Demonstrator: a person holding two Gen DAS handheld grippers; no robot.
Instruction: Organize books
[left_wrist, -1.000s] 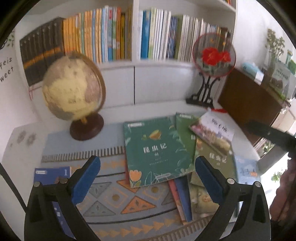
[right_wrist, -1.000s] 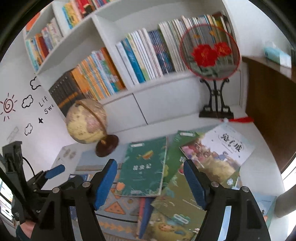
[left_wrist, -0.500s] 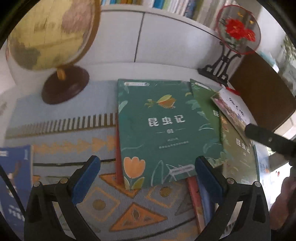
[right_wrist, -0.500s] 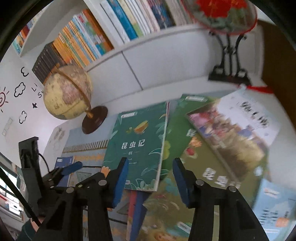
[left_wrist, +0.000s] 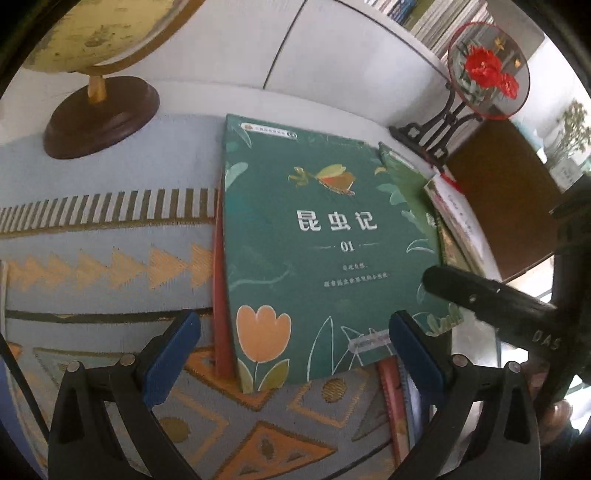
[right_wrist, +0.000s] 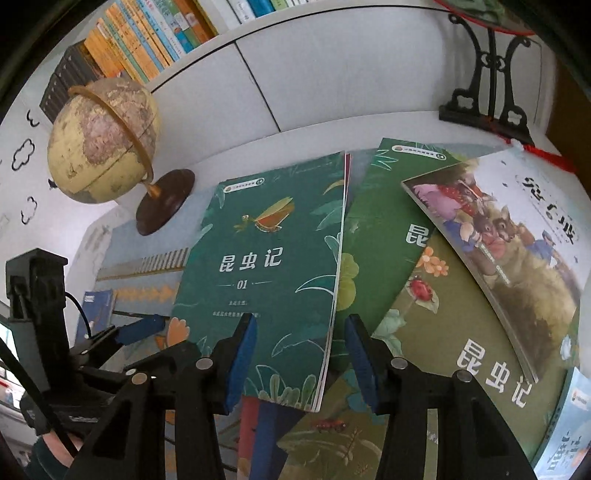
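Several books (right_wrist: 266, 280), patterned mat (left_wrist: 103, 266), globe (right_wrist: 103, 140)

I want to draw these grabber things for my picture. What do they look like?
Both are black plastic. The left gripper has two angled arms with triangle cut-outs, round silver bolts and flat blue pads. The right gripper looks the same; seen from the left wrist camera, it carries the white letters "DAS". A thin black cable runs along the left gripper's body.
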